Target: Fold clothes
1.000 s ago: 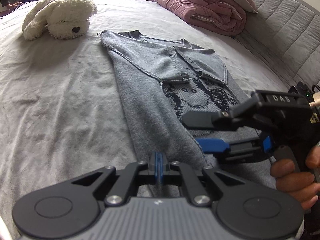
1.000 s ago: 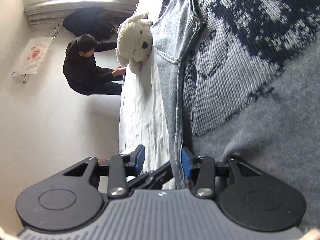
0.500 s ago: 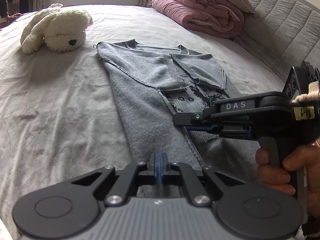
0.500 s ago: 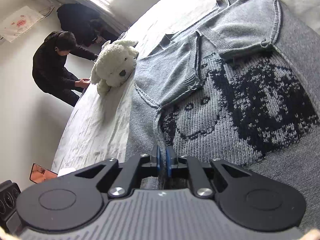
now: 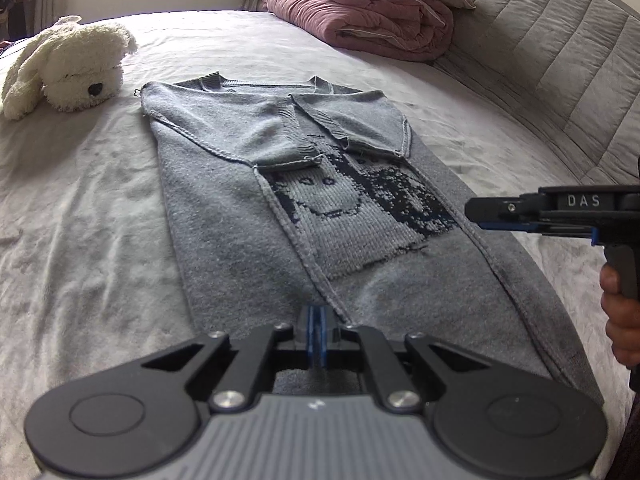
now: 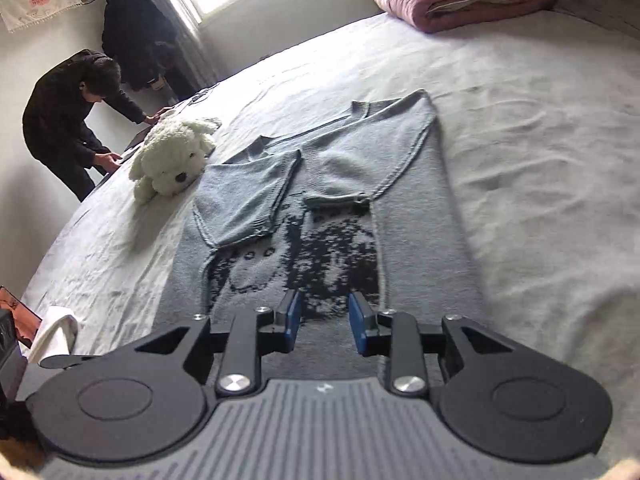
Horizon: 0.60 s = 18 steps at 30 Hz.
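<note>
A grey knit sweater [image 5: 240,216] with a dark pattern lies flat on the bed, both sleeves and both sides folded in over the front. It also shows in the right wrist view [image 6: 416,216]. My left gripper [image 5: 316,336] is shut, its blue pads pressed together over the sweater's near hem; whether any cloth is pinched I cannot tell. My right gripper [image 6: 325,320] is open and empty above the lower part of the sweater. The right gripper also shows in the left wrist view [image 5: 496,216], held level beside the sweater's right edge.
A white plush dog [image 5: 68,68] lies left of the sweater's collar. A folded pink duvet [image 5: 368,12] sits at the padded headboard [image 5: 560,52]. A person in black [image 6: 68,120] bends at the bed's far edge. A white cloth [image 6: 52,332] lies at left.
My right gripper let go of the sweater's side, opened, and pulled back to the right. The sweater's right side now lies folded over. The left gripper stays shut.
</note>
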Tool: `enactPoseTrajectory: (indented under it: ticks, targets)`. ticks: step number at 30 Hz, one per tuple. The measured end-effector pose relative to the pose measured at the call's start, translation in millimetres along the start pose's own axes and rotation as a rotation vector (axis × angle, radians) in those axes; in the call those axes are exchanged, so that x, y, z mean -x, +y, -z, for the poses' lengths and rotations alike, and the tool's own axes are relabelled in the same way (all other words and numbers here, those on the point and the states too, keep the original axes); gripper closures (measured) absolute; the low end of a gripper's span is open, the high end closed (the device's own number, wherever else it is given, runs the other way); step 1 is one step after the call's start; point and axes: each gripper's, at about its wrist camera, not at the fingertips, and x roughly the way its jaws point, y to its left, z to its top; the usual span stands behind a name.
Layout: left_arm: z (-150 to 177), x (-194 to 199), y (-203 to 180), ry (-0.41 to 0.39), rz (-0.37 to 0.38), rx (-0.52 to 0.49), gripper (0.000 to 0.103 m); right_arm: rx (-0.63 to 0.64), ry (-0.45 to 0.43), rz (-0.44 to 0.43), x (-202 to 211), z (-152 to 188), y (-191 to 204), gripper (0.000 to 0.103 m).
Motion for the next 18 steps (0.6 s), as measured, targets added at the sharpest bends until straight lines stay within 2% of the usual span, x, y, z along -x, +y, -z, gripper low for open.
enactPoseTrajectory:
  ticks: [3, 9, 14, 18]
  targets:
    - [0.9, 4.2, -5.1, -0.005, 0.007, -0.012, 0.101, 0.01, -0.011, 0.053, 8.1, 3.4, -10.3, 0.071]
    - [4.4, 2.9, -17.2, 0.011, -0.014, -0.057, 0.101, 0.098, 0.057, 0.101, 5.4, 15.0, -6.5, 0.071]
    - [2.3, 2.4, -20.4, 0.012, -0.024, -0.06, 0.099, 0.144, 0.084, 0.092, 8.6, 16.5, -0.2, 0.069]
    - [-4.4, 4.9, -17.1, -0.012, -0.021, -0.012, 0.095, 0.123, 0.09, 0.08, 9.1, 17.1, -2.3, 0.067]
